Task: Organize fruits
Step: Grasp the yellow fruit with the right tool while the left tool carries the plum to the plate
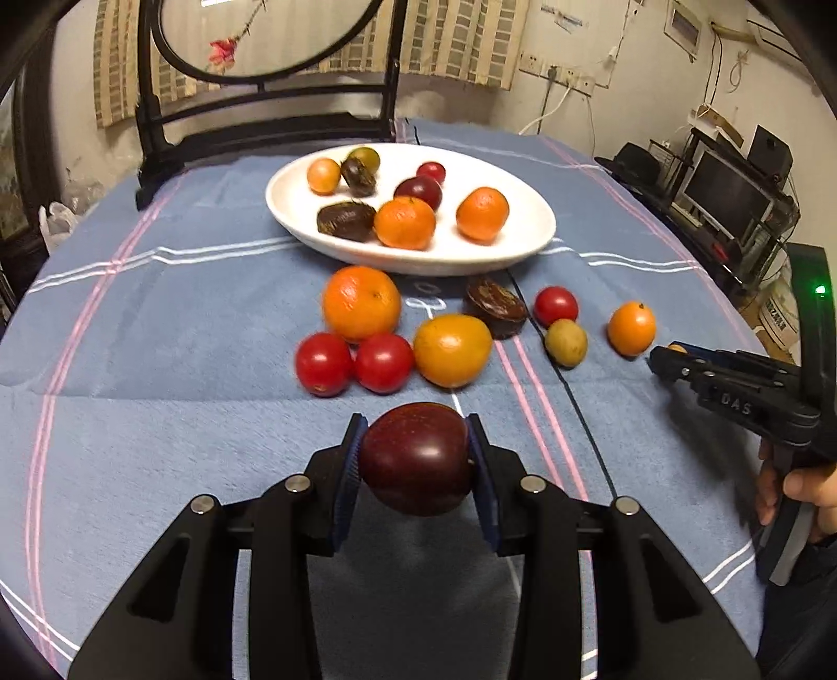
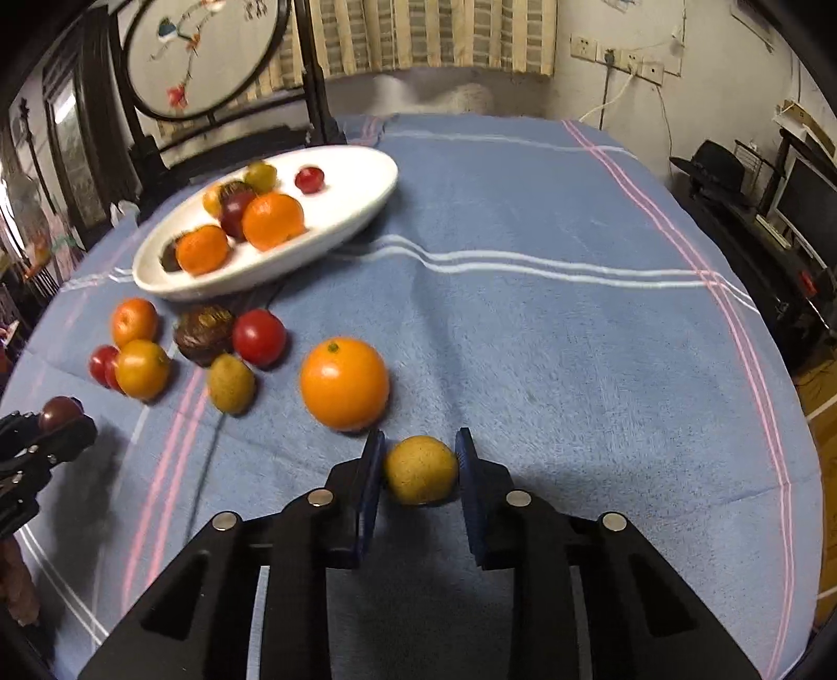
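Observation:
My left gripper (image 1: 416, 455) is shut on a dark purple plum (image 1: 416, 460) and holds it above the blue cloth. My right gripper (image 2: 421, 468) is shut on a small yellow fruit (image 2: 421, 469); it also shows in the left wrist view (image 1: 675, 358) at the right. A white oval plate (image 1: 528, 240) at the back holds several fruits: oranges, plums, dark brown ones. Loose fruits lie in front of it: an orange (image 1: 361, 302), two red tomatoes (image 1: 323, 363), a yellow-orange fruit (image 1: 452, 349), a dark brown fruit (image 1: 496, 306), a small orange (image 1: 631, 328).
A dark wooden stand with a round painted screen (image 1: 261, 42) stands behind the plate. The blue striped cloth (image 2: 575, 340) is bare on the right side. Shelves with a monitor (image 1: 727, 193) stand off the table at the right.

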Available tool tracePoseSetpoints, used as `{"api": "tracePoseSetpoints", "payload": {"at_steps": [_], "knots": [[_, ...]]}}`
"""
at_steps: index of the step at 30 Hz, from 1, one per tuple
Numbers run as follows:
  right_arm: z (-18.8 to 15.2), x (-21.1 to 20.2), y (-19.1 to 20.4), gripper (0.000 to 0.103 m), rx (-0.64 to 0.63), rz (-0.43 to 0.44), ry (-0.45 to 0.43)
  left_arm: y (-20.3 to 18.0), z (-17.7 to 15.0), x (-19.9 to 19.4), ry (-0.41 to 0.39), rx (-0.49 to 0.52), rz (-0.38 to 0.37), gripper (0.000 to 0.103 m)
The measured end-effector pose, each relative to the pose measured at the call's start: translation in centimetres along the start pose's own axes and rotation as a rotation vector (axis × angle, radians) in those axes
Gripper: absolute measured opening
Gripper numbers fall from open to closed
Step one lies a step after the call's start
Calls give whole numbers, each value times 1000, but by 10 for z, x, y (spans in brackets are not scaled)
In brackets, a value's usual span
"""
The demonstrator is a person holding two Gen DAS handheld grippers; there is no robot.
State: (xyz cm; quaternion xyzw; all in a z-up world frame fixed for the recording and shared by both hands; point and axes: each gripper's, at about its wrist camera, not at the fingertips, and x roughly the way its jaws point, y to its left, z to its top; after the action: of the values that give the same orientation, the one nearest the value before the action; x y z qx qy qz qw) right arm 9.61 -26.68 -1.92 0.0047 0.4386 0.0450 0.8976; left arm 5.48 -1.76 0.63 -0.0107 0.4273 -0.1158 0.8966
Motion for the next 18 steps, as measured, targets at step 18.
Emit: {"api": "tracePoseSetpoints", "payload": {"at_steps": [18], "knots": [[64, -41, 69, 28, -171, 131, -206, 10, 100, -9, -18, -2, -35, 37]]}}
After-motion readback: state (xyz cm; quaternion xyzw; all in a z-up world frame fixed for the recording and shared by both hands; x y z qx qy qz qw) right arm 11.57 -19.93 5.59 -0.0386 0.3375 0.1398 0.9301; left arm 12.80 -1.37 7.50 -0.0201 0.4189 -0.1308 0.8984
